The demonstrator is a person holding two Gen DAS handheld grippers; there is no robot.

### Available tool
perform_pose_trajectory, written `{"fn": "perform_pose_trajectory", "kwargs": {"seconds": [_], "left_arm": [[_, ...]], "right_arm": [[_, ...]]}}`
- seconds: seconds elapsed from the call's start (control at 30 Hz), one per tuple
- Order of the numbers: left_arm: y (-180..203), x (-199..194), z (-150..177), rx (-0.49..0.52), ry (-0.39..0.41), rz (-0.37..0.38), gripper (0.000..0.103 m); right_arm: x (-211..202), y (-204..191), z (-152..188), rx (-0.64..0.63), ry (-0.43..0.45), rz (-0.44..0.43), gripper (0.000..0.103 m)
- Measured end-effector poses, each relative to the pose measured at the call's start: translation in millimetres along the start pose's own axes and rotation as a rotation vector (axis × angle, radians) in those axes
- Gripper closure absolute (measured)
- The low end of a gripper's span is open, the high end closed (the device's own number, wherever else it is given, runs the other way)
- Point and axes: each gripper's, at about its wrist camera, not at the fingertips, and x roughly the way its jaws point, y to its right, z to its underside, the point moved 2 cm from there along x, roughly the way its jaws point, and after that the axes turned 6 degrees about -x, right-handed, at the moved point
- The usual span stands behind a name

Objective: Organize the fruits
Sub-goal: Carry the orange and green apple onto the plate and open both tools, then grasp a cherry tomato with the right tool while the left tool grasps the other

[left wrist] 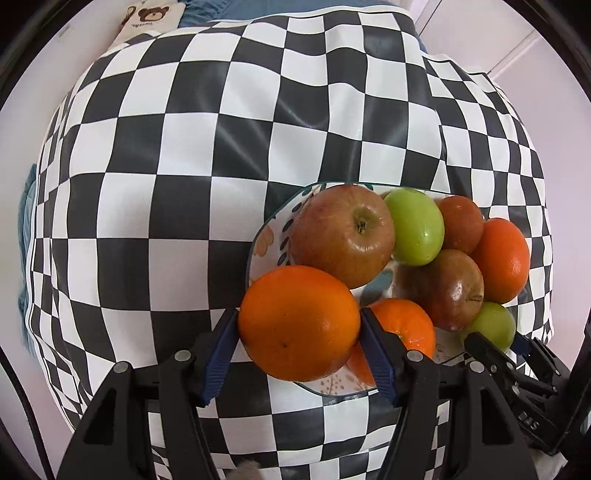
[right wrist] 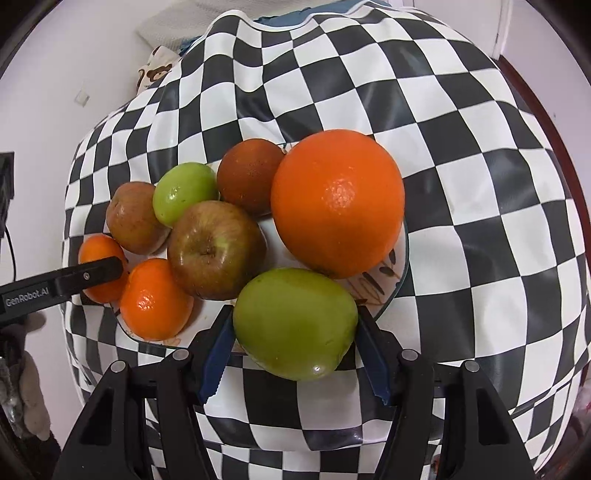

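A patterned white plate [left wrist: 260, 243] [right wrist: 384, 291] on a checkered cloth holds several fruits: red-brown apples [left wrist: 341, 236] [right wrist: 216, 249], green fruits [left wrist: 415, 227] [right wrist: 183, 192], oranges [left wrist: 504, 260] [right wrist: 338, 206] and a small tangerine [left wrist: 404, 325] [right wrist: 155, 299]. My left gripper [left wrist: 299, 332] is shut on a large orange [left wrist: 299, 323] at the plate's near-left rim. My right gripper [right wrist: 295, 328] is shut on a large green fruit [right wrist: 295, 323] at the plate's near edge. The right gripper also shows in the left wrist view [left wrist: 495, 341], the left gripper in the right wrist view [right wrist: 86, 277].
The black-and-white checkered cloth [left wrist: 184, 166] [right wrist: 480, 184] covers the table and drops off at its edges. A bear-print bag [left wrist: 147, 18] [right wrist: 153, 72] and blue fabric [left wrist: 236, 9] lie beyond the far edge. A pale wall [right wrist: 74, 55] stands behind.
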Motion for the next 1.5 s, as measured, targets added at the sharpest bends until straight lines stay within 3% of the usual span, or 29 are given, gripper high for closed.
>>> {"fn": "perform_pose_trajectory", "kwargs": {"seconds": [0.03,0.07,0.1,0.13,0.4,0.57,0.67,0.87,1.13,1.5], "left_arm": [[-1.0,1.9,-2.6,0.000,-0.003,0.001,0.040],[-1.7,2.6,-3.5,0.001,-0.005,0.000,0.028],[-2.9,2.1,-4.9,0.000,0.001,0.001,0.008],[-4.0,-1.5,-5.2,-0.002,0.015,0.010,0.005],[-13.0,-33.4,-4.6,-0.032,0.094,0.017,0.005],[-11.8,-61.1,27.0,-0.024,0.184,-0.027,0.005],[-10.2,-71.6,48.8,-0.021,0.223,-0.041,0.005],[3.1,-88.7,89.2,-0.015,0.279,-0.053,0.005],[16.6,-126.1,128.7,-0.001,0.370,-0.043,0.005],[28.9,-169.6,164.7,0.010,0.478,-0.021,0.005]], "right_arm": [[-5.0,3.6,1.0,0.007,0.002,0.001,0.020],[-8.9,5.6,1.1,0.019,0.008,0.003,0.013],[-14.6,8.3,1.5,0.027,0.013,-0.006,0.012],[-18.2,10.2,1.8,0.035,0.011,-0.014,0.012],[-41.4,1.7,3.9,0.031,0.023,0.053,0.008],[-62.4,-16.8,10.0,-0.035,0.054,0.175,0.008],[-73.7,-22.6,16.8,-0.063,0.061,0.202,0.008],[-97.7,-32.9,35.2,-0.094,0.089,0.206,0.008],[-146.3,-45.5,67.7,-0.142,0.190,0.230,0.008],[-213.5,-55.1,106.2,-0.150,0.315,0.217,0.008]]}}
